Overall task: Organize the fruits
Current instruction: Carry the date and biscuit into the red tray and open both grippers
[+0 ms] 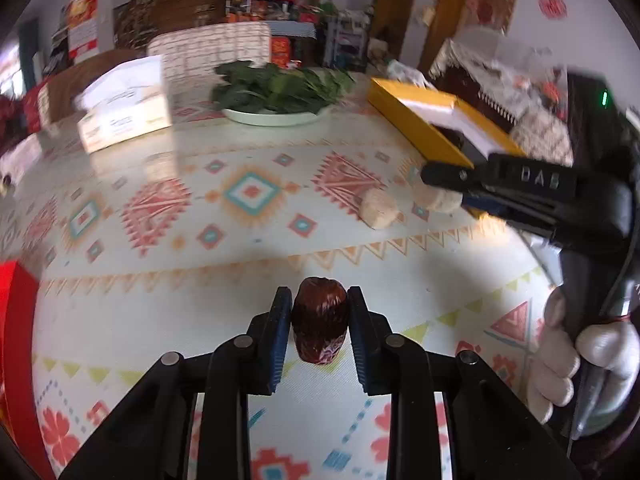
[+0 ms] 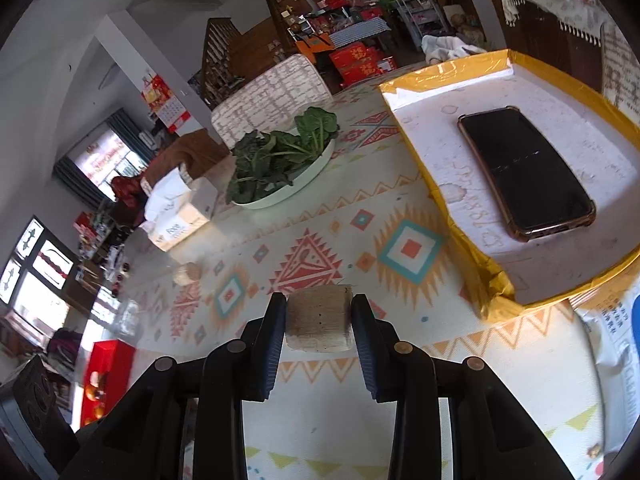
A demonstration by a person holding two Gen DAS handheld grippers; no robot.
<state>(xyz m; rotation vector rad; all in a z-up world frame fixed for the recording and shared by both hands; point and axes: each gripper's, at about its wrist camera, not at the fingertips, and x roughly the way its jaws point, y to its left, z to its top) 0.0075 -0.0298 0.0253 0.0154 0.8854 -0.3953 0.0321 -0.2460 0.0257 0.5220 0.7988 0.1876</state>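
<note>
My left gripper [image 1: 319, 312] is shut on a dark red wrinkled date [image 1: 319, 322], held above the patterned tablecloth [image 1: 240, 240]. My right gripper [image 2: 319, 320] is shut on a pale beige cylinder-shaped chunk [image 2: 320, 323]; it also shows in the left wrist view [image 1: 438, 196], where the right gripper's fingers [image 1: 448, 174] reach in from the right. Another beige chunk [image 1: 379, 209] lies on the cloth just left of it, also small in the right wrist view [image 2: 187, 273]. A yellow-rimmed box lid [image 2: 472, 240] holding a black phone [image 2: 528, 172] lies at the right.
A white plate of green leaves [image 1: 276, 92] [image 2: 280, 160] stands at the far middle of the table. A white carton [image 1: 124, 104] sits far left. A red box [image 1: 16, 340] [image 2: 106, 380] stands at the left edge. A chair back [image 1: 212, 48] is behind the table.
</note>
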